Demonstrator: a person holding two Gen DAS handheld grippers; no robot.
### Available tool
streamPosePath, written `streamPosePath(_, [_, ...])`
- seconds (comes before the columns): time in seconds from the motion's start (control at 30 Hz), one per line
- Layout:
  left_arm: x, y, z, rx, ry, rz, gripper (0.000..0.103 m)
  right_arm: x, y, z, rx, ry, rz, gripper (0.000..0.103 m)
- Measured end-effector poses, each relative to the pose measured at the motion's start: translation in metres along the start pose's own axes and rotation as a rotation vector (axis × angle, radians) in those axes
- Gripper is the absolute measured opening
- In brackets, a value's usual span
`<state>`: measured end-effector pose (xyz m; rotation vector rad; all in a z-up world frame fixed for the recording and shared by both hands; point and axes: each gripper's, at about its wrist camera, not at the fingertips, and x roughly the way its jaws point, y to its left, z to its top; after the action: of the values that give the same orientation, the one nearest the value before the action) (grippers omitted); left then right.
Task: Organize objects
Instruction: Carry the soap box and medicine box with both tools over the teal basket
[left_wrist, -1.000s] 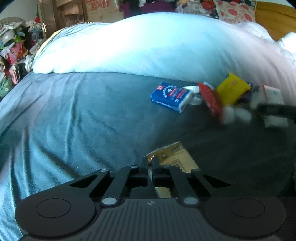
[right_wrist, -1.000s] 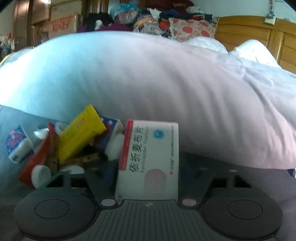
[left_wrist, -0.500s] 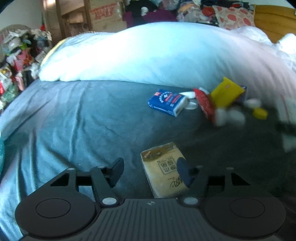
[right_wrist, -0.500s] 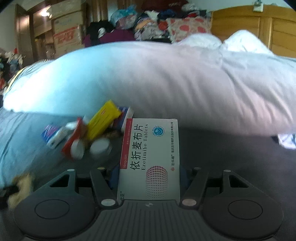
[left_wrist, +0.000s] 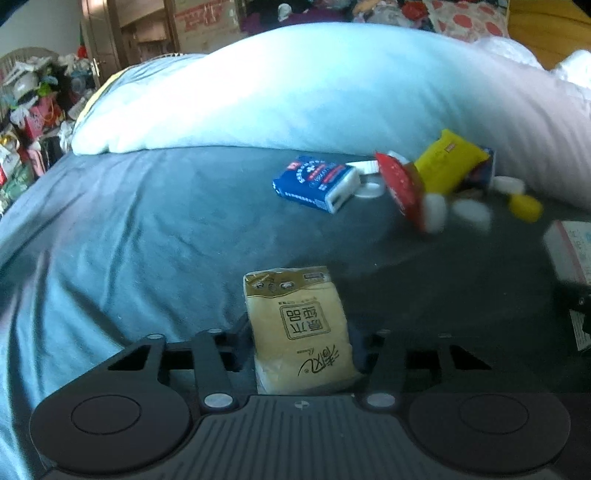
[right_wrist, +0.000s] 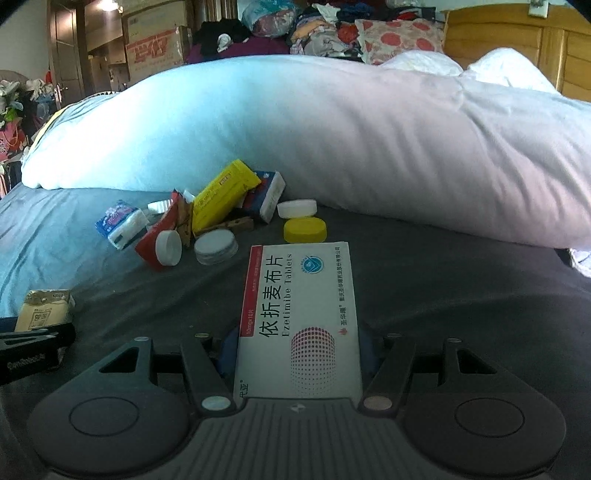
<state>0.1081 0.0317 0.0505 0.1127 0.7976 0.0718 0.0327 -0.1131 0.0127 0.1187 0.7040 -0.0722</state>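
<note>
A tan tissue pack (left_wrist: 295, 321) lies on the grey-blue bedsheet (left_wrist: 129, 240), and my left gripper (left_wrist: 301, 332) is shut on it, a finger pressed against each side. My right gripper (right_wrist: 297, 343) is shut on a white medicine box (right_wrist: 299, 306) with a red stripe, held flat just above the sheet. Beyond it sits a pile: a yellow box (right_wrist: 221, 195), a red packet (right_wrist: 159, 236), a blue tissue pack (right_wrist: 120, 223), white caps (right_wrist: 216, 245) and a yellow cap (right_wrist: 304, 229). In the right wrist view the left gripper (right_wrist: 33, 350) shows at the left edge.
A large white duvet roll (right_wrist: 332, 129) runs across the bed behind the pile. A wooden headboard (right_wrist: 517, 44) stands at the far right. Heaped clothes and cardboard boxes (right_wrist: 155, 48) fill the background. Clutter (left_wrist: 26, 122) lines the bed's left side.
My left gripper opened, moved forward around the tan tissue pack and shut on it. My right gripper drew back from the pile with the medicine box still in it.
</note>
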Motion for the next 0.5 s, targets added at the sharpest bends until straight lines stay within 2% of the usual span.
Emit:
streamPosePath(0.23, [-0.036,0.037,0.024,-0.044,-0.035,0.017,0.046,-0.021,0.019,0.018,-0.034,-0.066,0.035,0.064])
streamPosePath(0.5, [-0.102,0.142,0.057,-0.188,-0.119,0.138,0.047,-0.081,0.08,0.052,-0.084,-0.156,0.146,0.064])
